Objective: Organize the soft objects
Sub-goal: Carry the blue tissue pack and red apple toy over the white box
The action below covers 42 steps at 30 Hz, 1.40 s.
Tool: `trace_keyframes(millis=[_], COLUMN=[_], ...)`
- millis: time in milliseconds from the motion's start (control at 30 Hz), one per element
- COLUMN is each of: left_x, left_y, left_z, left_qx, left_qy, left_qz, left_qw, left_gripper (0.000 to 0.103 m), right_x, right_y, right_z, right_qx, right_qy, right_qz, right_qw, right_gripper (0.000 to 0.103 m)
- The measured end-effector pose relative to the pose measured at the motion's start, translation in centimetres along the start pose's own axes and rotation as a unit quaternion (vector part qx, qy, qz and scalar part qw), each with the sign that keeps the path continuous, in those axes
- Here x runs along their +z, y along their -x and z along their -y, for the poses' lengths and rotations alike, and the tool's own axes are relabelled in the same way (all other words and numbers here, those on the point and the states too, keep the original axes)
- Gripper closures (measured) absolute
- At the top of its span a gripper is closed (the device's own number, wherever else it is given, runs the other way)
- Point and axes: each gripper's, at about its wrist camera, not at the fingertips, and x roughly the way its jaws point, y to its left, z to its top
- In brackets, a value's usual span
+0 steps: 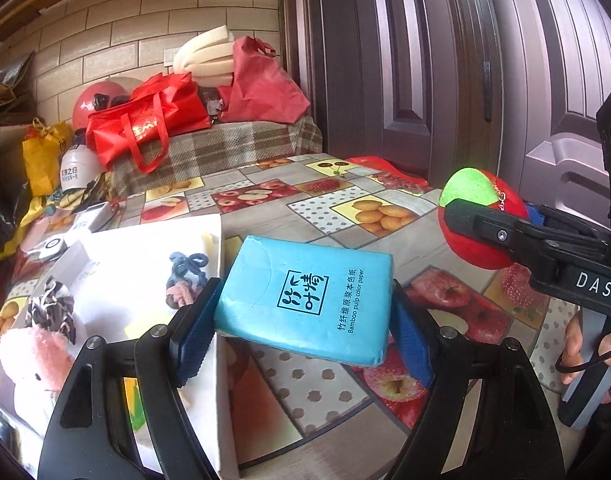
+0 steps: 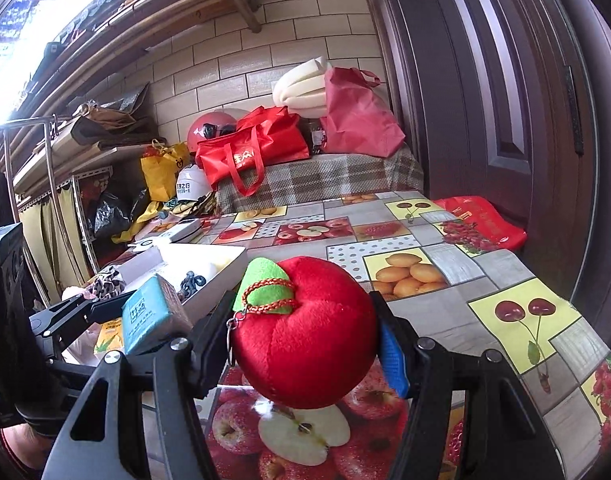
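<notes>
I am holding something in each of my tongs. My left gripper [image 1: 305,316] is closed onto the blue tissue pack [image 1: 305,300], the blue pads pressing its two short ends, and the pack is hanging tilted in the air above the fruit-print tablecloth [image 1: 305,208]. The wrapper is looking smooth and a little slick, and the paper inside gives under pressure, so I am judging it light and squashy; taking it across the narrow ends, as I am doing, seems the surest hold, since the flat faces would slide.

My right gripper [image 2: 305,344] is pinched around the red plush apple [image 2: 305,332], one finger on each side of its belly, with its green leaf [image 2: 261,288] and a small chain loop at the 11 o'clock side. It is lifted clear of the table. I am judging it very light and springy; a grip through the widest middle keeps it from popping out, and the chain is too thin to trust.

The white box [image 1: 153,248] is lying at 9 o'clock from the tissue pack in the left wrist view, already holding a pink plush toy [image 1: 37,360], a dark hair tie [image 1: 185,268] and a black-and-white scrunchie [image 1: 51,308]. I am guessing both of my things belong in there, and neither risks damage from a soft drop.
</notes>
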Motion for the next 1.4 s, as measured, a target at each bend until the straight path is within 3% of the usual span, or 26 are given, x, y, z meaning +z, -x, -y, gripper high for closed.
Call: trace_keyframes(millis=[267,933,1200,1400], left_x=[-1.0,-3.8,-4.2,-3.9], left_y=[1.8,6.0,4.6,3.2], left_z=[-3.3,-12.6,-14.6,-15.3], left_qx=[0.038,0.114,0.105,0.125], left_qy=[0.003,0.078,0.116,0.106], left_qz=[0.006,0.001,-0.042,-0.062], left_qw=[0.9993,0.9904,0.9867,0.9845], left_gripper=[0.023,0.023,0.023,0.023], right_x=[-0.2,-0.5,-0.7,-0.7], right_y=[-0.2,-1.7,-2.3,-2.5], right_z=[-2.2,-6.4,-7.1,-7.4], right_qx=[0.011,0.046,0.056,0.063], right_qy=[0.025,0.07,0.071,0.07], right_qz=[-0.002,-0.018,-0.031,-0.035], right_qw=[1.0,0.996,0.995,0.995], right_gripper=[0.039,0.039,0.039,0.039])
